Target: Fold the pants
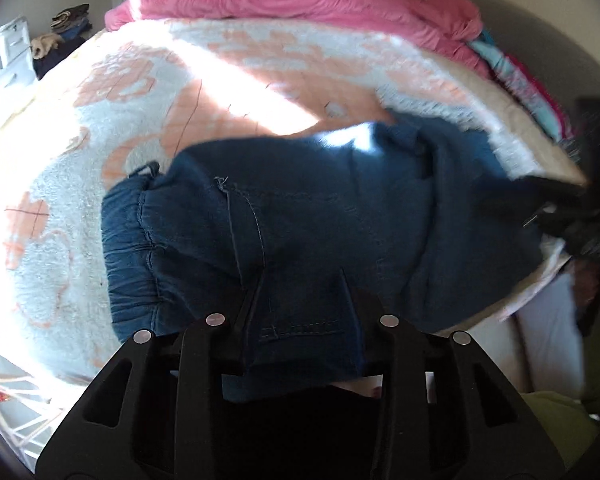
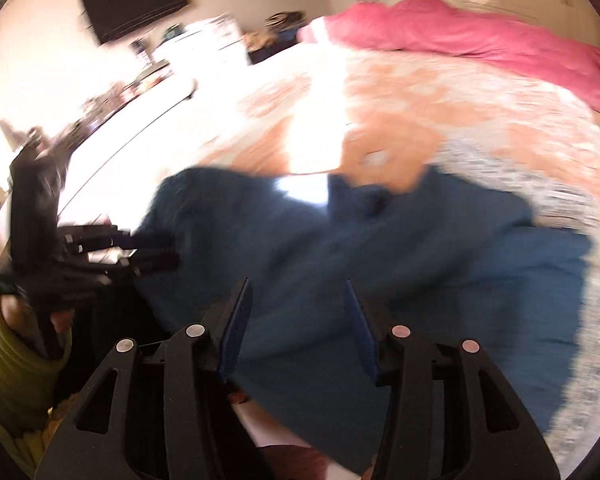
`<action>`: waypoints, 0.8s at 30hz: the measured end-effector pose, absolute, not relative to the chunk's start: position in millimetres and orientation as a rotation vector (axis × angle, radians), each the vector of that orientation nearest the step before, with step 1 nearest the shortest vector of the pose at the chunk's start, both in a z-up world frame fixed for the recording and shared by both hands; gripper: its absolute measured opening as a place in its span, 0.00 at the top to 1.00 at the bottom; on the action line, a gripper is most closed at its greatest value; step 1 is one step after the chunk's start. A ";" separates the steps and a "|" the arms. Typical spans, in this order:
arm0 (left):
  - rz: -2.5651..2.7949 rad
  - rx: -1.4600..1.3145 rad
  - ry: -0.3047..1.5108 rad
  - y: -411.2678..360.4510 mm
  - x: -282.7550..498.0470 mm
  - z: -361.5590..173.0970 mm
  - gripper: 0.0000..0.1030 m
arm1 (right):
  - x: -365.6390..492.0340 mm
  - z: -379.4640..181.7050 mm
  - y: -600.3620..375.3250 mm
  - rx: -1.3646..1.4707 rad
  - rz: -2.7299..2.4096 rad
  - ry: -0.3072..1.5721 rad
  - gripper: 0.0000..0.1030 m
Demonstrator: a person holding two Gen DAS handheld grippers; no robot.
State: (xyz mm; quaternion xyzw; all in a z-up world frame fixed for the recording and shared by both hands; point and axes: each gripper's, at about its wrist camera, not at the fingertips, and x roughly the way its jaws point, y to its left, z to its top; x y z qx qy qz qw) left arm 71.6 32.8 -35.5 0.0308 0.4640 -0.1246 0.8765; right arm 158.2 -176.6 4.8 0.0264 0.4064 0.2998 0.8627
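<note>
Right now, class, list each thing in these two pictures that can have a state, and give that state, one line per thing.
Blue jeans: lying folded over and rumpled on the bed, waistband at the left in the left wrist view.
Left gripper: jaws apart, over the jeans; grip unclear.
Right gripper: jaws apart, over the jeans, blurred.
Pink duvet: bunched at the far end.
Patterned blanket: spread flat, partly sunlit.

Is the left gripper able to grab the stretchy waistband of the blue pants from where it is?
Probably yes. The left gripper hovers right over the blue pants, and the waistband lies bare on the blanket just beside it, with nothing covering it. The right gripper is off at the other end.
</note>
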 end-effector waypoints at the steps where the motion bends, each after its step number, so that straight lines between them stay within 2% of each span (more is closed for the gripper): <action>1: -0.238 0.068 0.990 33.5 77.8 -44.5 0.73 | 160.6 5.9 -185.1 0.061 0.604 0.849 0.55; 5: -0.241 0.015 0.999 39.0 85.3 -55.9 0.73 | 175.6 7.4 -209.9 0.095 0.522 0.848 0.55; 10: -0.253 -0.021 0.939 39.2 70.8 -28.6 0.73 | 194.4 9.5 -225.3 0.110 0.478 0.839 0.52; 14: -0.305 0.006 0.839 23.4 56.0 6.3 0.62 | 208.2 17.5 -226.0 0.094 0.466 0.831 0.50; 17: -0.362 0.023 0.827 0.3 58.6 16.0 0.56 | 228.0 26.0 -220.4 0.062 0.459 0.832 0.50; 19: -0.416 0.017 0.847 -17.3 68.2 11.2 0.54 | 242.1 27.0 -216.3 0.044 0.450 0.841 0.50; 22: -0.476 -0.001 0.899 -40.6 87.1 -6.4 0.55 | 272.1 25.9 -207.4 0.011 0.413 0.871 0.41; 24: -0.513 -0.037 0.951 -53.1 101.2 -22.5 0.59 | 291.3 22.0 -198.9 -0.020 0.411 0.884 0.41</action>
